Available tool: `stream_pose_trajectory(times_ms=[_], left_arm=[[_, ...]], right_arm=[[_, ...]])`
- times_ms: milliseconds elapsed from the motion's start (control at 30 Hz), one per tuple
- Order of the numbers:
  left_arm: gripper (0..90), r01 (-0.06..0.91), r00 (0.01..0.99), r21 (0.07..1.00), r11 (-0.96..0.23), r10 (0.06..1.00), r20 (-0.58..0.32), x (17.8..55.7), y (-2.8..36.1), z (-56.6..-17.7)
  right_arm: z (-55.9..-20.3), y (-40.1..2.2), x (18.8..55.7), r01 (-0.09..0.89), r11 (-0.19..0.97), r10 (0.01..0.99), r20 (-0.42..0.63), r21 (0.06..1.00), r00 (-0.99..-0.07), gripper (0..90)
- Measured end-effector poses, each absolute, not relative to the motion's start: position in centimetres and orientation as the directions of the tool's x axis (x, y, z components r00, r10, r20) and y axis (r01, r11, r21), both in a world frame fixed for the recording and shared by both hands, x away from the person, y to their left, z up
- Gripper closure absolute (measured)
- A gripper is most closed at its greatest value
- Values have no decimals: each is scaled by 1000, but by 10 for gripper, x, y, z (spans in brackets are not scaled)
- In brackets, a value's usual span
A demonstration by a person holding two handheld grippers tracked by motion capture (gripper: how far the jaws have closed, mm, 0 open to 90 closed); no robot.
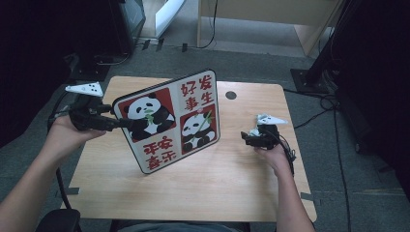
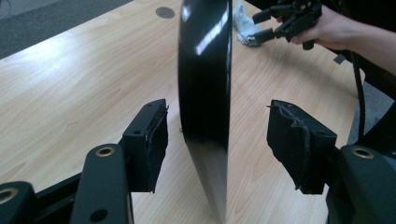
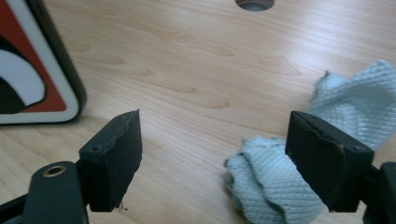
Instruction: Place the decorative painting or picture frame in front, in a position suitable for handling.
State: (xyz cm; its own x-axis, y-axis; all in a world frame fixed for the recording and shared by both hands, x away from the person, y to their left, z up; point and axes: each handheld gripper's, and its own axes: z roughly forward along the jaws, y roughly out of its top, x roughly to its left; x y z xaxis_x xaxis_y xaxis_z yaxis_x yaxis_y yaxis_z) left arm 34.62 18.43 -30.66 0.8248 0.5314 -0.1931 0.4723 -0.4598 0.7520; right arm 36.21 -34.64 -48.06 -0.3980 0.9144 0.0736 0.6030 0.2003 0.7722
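the panda board [image 1: 169,121] stands tilted on the table [image 1: 222,179], the cloth [image 3: 280,182] lying well to its right.

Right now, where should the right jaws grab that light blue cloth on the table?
Grip the bunched fold of the cloth, coming down from above. That thick hump stands up off the table, so the open jaws of the right gripper can probably close around it; the flatter part beyond offers less to pinch.
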Motion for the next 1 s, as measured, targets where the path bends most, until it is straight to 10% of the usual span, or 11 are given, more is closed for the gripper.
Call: stream_pose_trajectory(times_ms=[1000], left_arm=[[437,483,798,773,-412,570,-196,316,185,-363]], right_arm=[[-506,-388,395,669,110,971,62,735,-229,498]])
